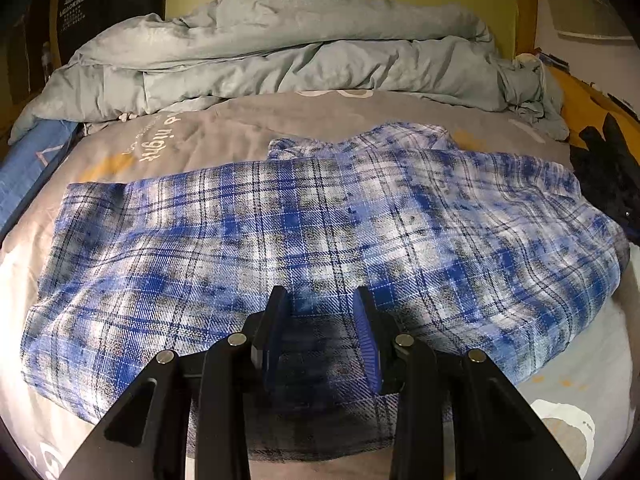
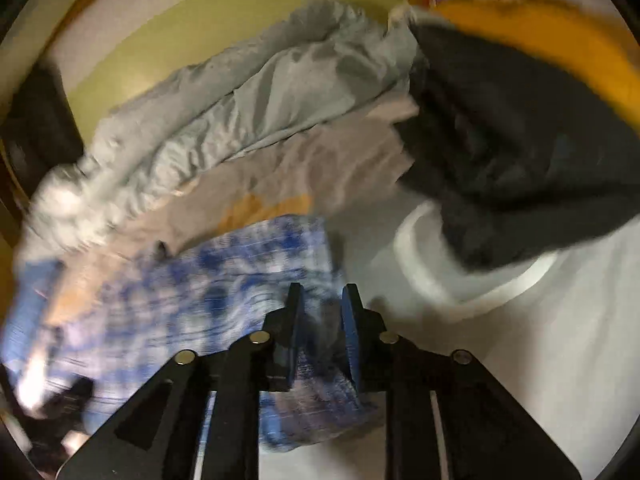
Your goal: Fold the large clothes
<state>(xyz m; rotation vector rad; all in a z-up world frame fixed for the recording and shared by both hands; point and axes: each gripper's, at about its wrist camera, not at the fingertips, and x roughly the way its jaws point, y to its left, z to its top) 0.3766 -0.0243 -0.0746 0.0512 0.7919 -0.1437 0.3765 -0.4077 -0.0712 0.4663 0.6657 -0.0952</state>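
Shirt: I see the blue plaid shirt [image 1: 304,240] spread flat on the bed [image 1: 240,128], long axis running side to side across it, one end toward the bed's right edge.
Left hand-held gripper [image 1: 322,300]: my jaws stand partly apart just over the shirt's near edge, nothing clamped.
Right hand-held gripper [image 2: 320,300]: blurred; jaws partly apart, shirt cloth between them, I cannot tell if pinched.
Far edge: crumpled grey duvet [image 1: 280,52].
Right edge: dark garment [image 2: 500,140].

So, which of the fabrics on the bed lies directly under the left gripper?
The blue plaid shirt, spread flat beneath the left gripper. The crumpled grey duvet lies behind it at the headboard, and the dark garment off to the right.
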